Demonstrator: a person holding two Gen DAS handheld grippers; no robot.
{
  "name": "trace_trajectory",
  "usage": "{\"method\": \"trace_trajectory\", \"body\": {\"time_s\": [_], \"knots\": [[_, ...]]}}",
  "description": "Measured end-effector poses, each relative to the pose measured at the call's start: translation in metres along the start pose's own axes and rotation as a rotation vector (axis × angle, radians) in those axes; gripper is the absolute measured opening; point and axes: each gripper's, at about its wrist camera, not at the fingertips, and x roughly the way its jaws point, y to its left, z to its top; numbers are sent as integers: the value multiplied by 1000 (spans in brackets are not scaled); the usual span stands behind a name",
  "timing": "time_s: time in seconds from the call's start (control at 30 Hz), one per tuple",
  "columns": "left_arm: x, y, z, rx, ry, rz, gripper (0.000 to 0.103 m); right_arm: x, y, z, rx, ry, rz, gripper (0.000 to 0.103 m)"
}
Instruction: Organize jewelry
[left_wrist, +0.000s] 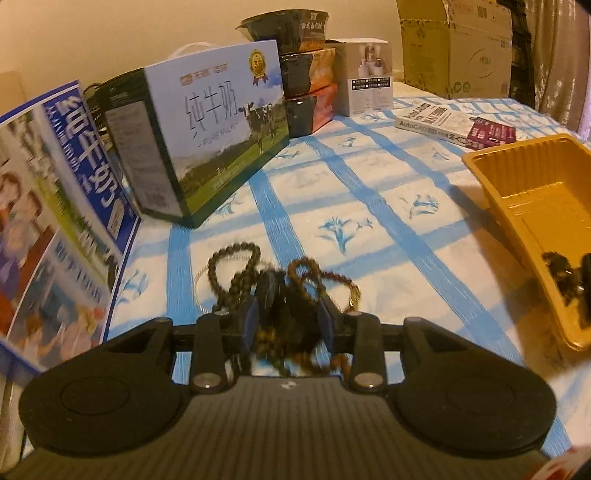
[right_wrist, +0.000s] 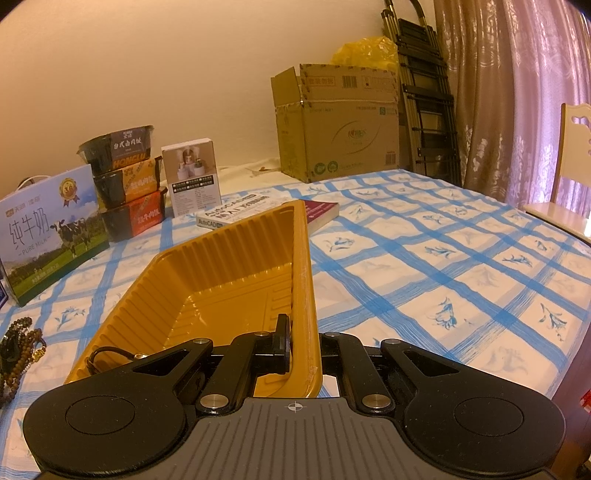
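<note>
My left gripper (left_wrist: 288, 325) sits low over the tangle of beaded bracelets (left_wrist: 280, 284) on the blue-checked tablecloth (left_wrist: 369, 206). The jaws stand partly apart, the blue pads (left_wrist: 252, 325) flanking the dark middle of the heap. Beads lie between and under the fingers, but blur keeps me from saying whether the pads press on any strand. I count a dark-bead loop (left_wrist: 232, 258) to the left and a brown-bead loop (left_wrist: 314, 273) to the right, both lying on the cloth.

My right gripper (right_wrist: 304, 347) is pinched on the near right wall of the yellow plastic tray (right_wrist: 236, 280): one finger inside, the other outside, the rim clamped between them. The tray is tipped up on that side. In its near corner lies a dark bracelet (right_wrist: 110, 356), partly hidden by the gripper body; from the left wrist view the same piece shows as a dark bead cluster (left_wrist: 561, 273) in the tray's low end.

The pile is to the left of the tray, near it but apart.

Behind: a pure-milk carton (left_wrist: 218, 125), stacked instant-meal bowls (right_wrist: 125, 184), an AutoCAD book (right_wrist: 258, 212), a cardboard box (right_wrist: 340, 122).
</note>
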Motion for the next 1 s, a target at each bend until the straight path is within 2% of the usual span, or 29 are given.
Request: {"method": "trace_trajectory", "body": {"time_s": [0.3, 0.47, 0.63, 0.83, 1.0], "knots": [[37, -3, 8, 47, 39, 39, 32, 0, 1, 0, 1, 1, 1, 6], [43, 0, 6, 46, 34, 40, 22, 0, 1, 0, 1, 1, 0, 6], [43, 0, 6, 34, 27, 38, 17, 0, 0, 0, 0, 1, 0, 6], [33, 3, 0, 69, 10, 57, 9, 0, 0, -1, 3, 1, 0, 6], [22, 8, -1, 65, -2, 39, 9, 0, 0, -1, 3, 3, 0, 7]]}}
